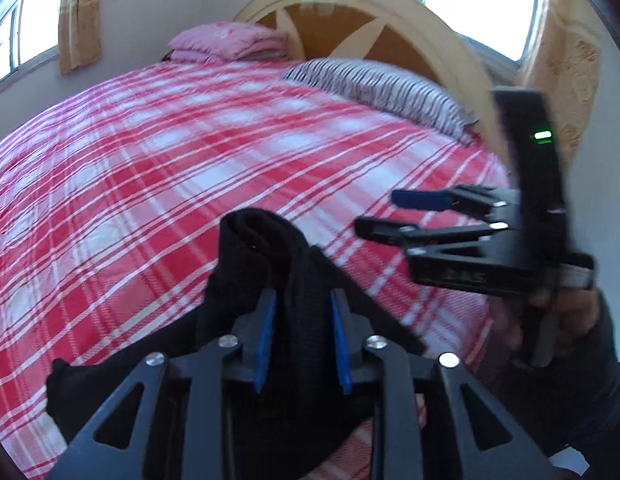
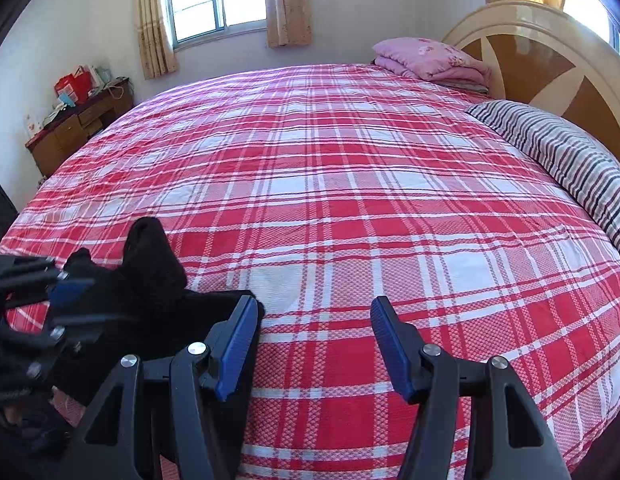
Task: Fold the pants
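Black pants (image 1: 270, 264) are bunched between the blue pads of my left gripper (image 1: 302, 300), which is shut on them and holds them above the bed. In the right wrist view the pants (image 2: 150, 280) hang at the lower left, with the left gripper (image 2: 66, 292) gripping them. My right gripper (image 2: 313, 308) is open and empty over the red plaid bedspread (image 2: 349, 200), just right of the pants. It also shows in the left wrist view (image 1: 389, 212), fingers apart, to the right of the pants.
A striped pillow (image 2: 569, 160) and a folded pink quilt (image 2: 429, 60) lie by the wooden headboard (image 2: 549, 60). A wooden desk with clutter (image 2: 78, 120) stands by the far wall under a window. The bedspread (image 1: 150, 160) spreads wide.
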`<state>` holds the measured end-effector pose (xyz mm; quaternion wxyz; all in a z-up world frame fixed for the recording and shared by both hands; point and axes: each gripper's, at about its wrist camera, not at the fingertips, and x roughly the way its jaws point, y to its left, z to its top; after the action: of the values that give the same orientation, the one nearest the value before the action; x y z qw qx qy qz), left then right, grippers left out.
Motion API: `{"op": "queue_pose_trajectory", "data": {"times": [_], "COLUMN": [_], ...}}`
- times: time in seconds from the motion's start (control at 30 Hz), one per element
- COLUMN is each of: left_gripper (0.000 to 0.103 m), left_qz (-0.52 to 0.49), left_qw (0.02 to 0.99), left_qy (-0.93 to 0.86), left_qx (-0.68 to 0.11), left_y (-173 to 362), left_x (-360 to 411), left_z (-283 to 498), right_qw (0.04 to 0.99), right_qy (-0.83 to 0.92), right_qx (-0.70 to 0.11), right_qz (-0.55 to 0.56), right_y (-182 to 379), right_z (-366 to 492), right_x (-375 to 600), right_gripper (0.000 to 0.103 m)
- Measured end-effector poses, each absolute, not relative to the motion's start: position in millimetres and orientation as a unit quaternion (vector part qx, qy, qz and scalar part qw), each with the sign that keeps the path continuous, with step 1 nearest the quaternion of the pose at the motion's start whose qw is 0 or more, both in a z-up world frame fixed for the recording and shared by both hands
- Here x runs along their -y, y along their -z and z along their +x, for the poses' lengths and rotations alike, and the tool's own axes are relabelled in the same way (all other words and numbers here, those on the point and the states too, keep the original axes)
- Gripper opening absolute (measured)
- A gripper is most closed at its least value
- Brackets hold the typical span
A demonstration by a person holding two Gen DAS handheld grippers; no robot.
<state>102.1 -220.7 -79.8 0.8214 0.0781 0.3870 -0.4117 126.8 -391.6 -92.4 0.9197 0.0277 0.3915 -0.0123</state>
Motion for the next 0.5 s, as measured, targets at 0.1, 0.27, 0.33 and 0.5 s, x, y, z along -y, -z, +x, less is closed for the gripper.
{"op": "queue_pose_trajectory", "data": {"times": [0.1,0.27,0.33,0.5], "left_gripper": [0.053,0.065,0.066,0.069], "left_qz": [0.051,0.032,0.044,0.079], "left_qw": [0.834,0.86,0.871,0.9], "left_qy": [0.429,0.386,0.355,0.26], "left_qx": [-0.343,-0.333,-0.337,-0.342], "left_y": [59.4,58.8,70.9,113.3], "left_x": [204.3,165.7,148.7,101.9], "left_z": [89.3,93.1,95.7,100.8], "right_qw": [0.92,0.918,0.915,0.908], "right_qy": [0.014,-0.018,-0.036,-0.101], "right_qx": [-0.39,-0.391,-0.395,-0.399], "right_qz": [0.038,0.061,0.073,0.075], "right_y": [90.0,85.8,83.5,75.4], "right_z": [126.2,122.9,120.7,109.7], "right_x": [396.1,394.2,392.0,367.1], "right_gripper": [0.061,0.061,0.061,0.061]}}
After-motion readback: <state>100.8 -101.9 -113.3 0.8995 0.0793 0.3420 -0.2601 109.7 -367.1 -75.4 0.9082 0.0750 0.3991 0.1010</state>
